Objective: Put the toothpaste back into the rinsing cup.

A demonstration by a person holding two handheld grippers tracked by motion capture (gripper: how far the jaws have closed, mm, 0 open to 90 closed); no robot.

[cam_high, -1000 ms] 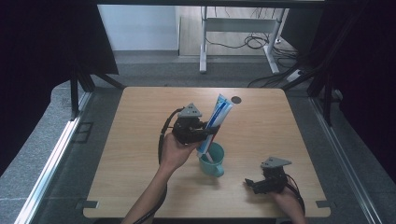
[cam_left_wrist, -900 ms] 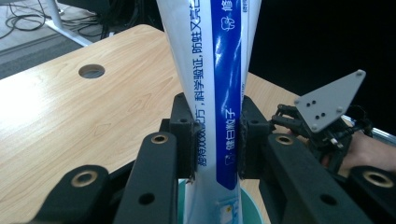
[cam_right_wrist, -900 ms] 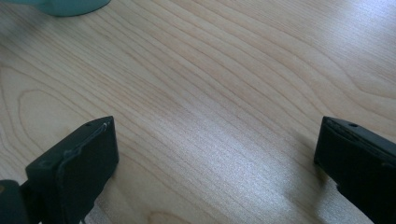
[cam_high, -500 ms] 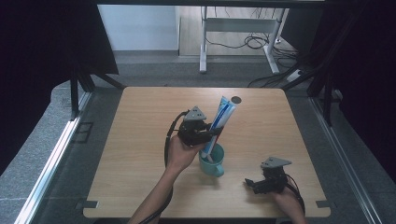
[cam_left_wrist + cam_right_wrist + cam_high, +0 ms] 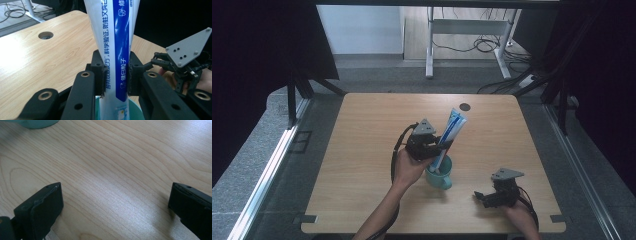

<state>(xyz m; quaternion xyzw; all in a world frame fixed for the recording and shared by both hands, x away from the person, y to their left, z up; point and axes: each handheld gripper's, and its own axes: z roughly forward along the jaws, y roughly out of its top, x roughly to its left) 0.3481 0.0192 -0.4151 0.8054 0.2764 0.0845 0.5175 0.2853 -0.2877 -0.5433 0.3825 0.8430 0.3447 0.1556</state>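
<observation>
Left gripper (image 5: 438, 146) clamped on an upright tube (image 5: 448, 136), lower end inside the cup (image 5: 439, 176) just below the jaws. Right gripper (image 5: 484, 197) spread wide over bare table (image 5: 362, 130), well apart from the cup.

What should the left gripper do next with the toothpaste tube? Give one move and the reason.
Probably open the jaws. The left gripper is clamped on the toothpaste tube, whose lower end already sits inside the teal cup, so letting go should leave it leaning there.

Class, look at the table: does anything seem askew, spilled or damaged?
Nothing is spilled or damaged. The toothpaste tube leans tilted in the teal cup, since the left gripper holds it.
</observation>
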